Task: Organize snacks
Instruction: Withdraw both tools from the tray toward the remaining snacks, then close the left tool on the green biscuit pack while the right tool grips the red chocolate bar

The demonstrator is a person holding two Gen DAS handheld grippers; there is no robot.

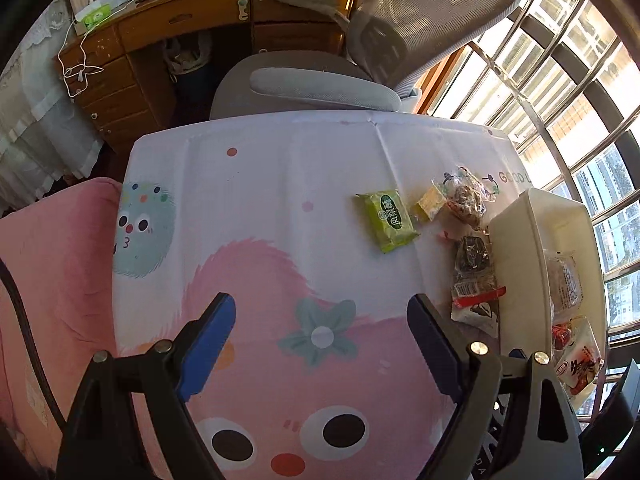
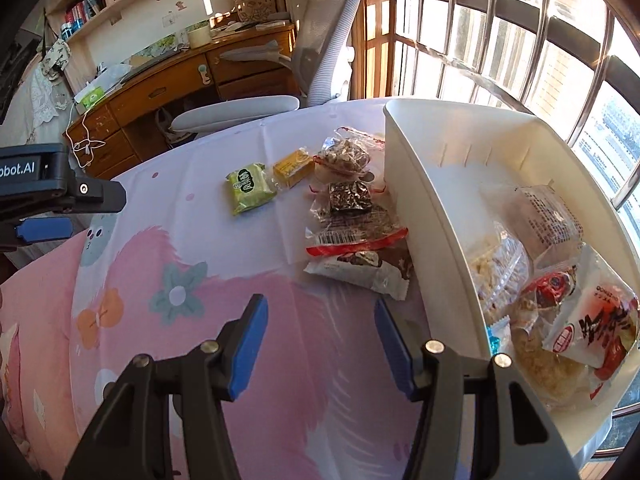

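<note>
A white bin (image 2: 420,200) stands at the table's right, holding several wrapped snacks. Beside its left wall lie a red-striped white packet (image 2: 356,258), a dark bar (image 2: 350,196), a clear nut bag (image 2: 346,156), a yellow cube (image 2: 294,168) and a green packet (image 2: 248,188).

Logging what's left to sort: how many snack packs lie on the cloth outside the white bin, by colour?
Green pack: 1
Yellow pack: 1
Clear pack of nuts: 1
Clear pack with dark bar: 1
Red-and-white pack: 1
Total outside the bin: 5
</note>
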